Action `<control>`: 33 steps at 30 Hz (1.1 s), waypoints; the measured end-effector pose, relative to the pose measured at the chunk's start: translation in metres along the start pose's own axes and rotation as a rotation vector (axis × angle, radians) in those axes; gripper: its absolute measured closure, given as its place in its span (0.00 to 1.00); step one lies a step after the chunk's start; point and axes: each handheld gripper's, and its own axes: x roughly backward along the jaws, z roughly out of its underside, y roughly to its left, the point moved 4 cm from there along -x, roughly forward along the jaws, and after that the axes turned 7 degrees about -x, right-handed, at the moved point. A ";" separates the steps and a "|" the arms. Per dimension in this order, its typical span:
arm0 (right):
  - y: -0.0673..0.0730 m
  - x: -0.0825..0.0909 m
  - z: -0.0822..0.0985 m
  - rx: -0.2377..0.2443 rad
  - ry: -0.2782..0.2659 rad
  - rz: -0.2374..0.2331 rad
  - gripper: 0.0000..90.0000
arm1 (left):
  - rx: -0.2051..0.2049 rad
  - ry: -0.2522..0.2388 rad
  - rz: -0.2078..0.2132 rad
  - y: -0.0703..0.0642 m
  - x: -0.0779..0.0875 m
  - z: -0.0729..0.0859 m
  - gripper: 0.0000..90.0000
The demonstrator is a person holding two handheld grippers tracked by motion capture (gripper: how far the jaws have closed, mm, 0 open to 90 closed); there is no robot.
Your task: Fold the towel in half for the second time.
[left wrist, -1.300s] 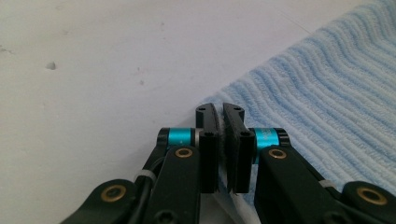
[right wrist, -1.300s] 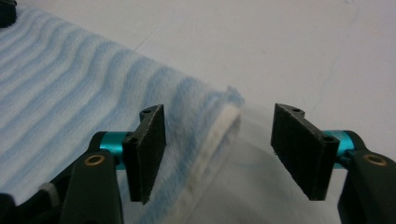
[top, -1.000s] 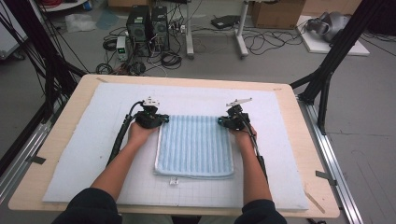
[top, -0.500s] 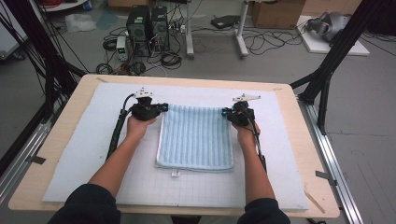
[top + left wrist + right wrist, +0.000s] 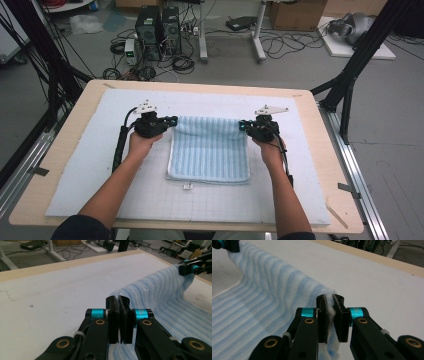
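A light blue, ribbed terry towel (image 5: 209, 152) lies near the middle of the pale wooden worktop (image 5: 330, 150), on a white gridded mat (image 5: 100, 170) that covers most of it. The towel's near edge, toward six o'clock, rests flat on the mat with a small white tag (image 5: 187, 186) just in front of it, while its far edge, toward twelve o'clock, is raised and stretched in a line between the two claws. The left claw (image 5: 171, 120) sits at the towel's far corner at about ten o'clock, and in the left gripper view its jaws stand pressed together with that corner of the cloth pinched between them (image 5: 119, 315). The right claw (image 5: 242, 125) holds the opposite far corner at about two o'clock; in the right gripper view (image 5: 331, 315) white-blue pile bulges out between its nearly closed jaws. The work appears to be folding the towel: both far corners are gripped and lifted, so the pickup is done. The far edge has not yet been carried anywhere, and nearly all of the cloth is flat on the mat. What seems left is to bring that edge over toward six o'clock, lay it on the near edge, line up the corners and let go.
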 end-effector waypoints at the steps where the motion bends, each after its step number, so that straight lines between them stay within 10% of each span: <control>1: 0.002 0.002 0.001 -0.002 0.002 -0.002 0.92 | -0.001 -0.011 0.000 -0.002 0.002 0.000 0.96; 33: 0.047 0.049 0.048 0.064 0.002 -0.086 0.92 | -0.058 -0.012 0.092 -0.054 0.050 0.041 0.96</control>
